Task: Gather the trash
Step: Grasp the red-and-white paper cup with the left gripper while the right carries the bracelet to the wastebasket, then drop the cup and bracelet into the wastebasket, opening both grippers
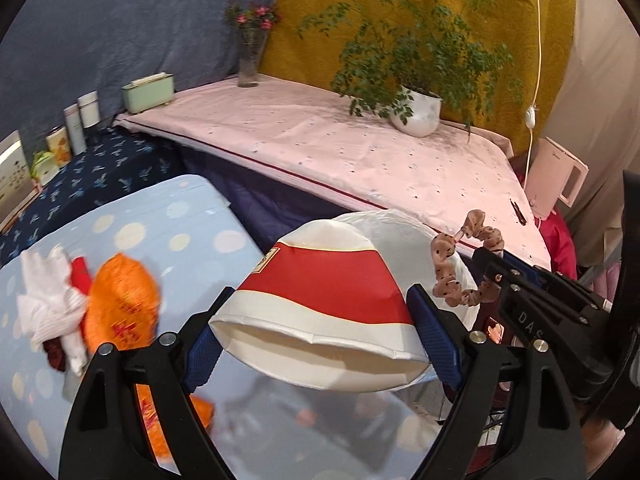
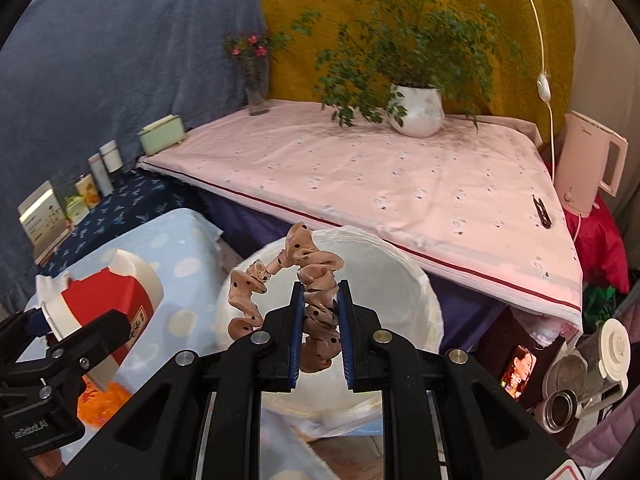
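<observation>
Pink cloth (image 2: 400, 196) covers the table beside yellow wall drape (image 2: 460, 12).

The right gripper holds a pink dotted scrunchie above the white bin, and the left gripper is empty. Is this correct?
Not quite. The left gripper is not empty: the left wrist view shows it holding a red and white paper cup. The right gripper does hold the scrunchie above the white bin.

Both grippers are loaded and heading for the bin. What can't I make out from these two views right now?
- Bin inside: left wrist view, the cup covers it; right wrist view, the scrunchie and gripper block the bottom.
- Cup's inside: faces away in both views.
- Trash pile: blurred; orange wrapper print unreadable.
- Floor under bin: hidden by the right gripper.
</observation>
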`<act>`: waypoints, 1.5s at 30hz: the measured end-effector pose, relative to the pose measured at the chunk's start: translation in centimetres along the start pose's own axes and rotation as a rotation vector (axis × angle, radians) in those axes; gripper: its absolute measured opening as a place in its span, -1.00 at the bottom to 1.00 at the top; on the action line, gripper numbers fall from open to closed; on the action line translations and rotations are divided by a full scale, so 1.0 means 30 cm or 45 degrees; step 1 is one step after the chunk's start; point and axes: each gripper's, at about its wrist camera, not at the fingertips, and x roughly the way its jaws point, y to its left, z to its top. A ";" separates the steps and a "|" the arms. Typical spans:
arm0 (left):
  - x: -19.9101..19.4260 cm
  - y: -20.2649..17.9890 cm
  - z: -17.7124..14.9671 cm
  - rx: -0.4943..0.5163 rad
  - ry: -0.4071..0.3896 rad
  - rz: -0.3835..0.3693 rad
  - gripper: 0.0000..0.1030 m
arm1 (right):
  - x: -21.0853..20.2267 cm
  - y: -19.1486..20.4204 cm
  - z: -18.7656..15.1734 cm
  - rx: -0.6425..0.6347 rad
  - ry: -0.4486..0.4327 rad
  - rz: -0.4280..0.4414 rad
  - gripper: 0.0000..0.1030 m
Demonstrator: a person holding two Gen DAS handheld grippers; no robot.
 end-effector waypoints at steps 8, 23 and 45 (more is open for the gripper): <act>0.154 -0.061 0.060 -0.005 0.040 -0.116 0.61 | 0.115 -0.078 0.027 0.048 0.043 -0.040 -0.55; 0.127 0.040 0.058 -0.107 0.014 -0.016 0.75 | 0.071 -0.064 0.040 0.085 -0.015 -0.046 0.11; -0.187 0.392 -0.137 -0.311 -0.040 0.324 0.75 | -0.119 0.320 -0.066 -0.146 -0.008 0.192 0.38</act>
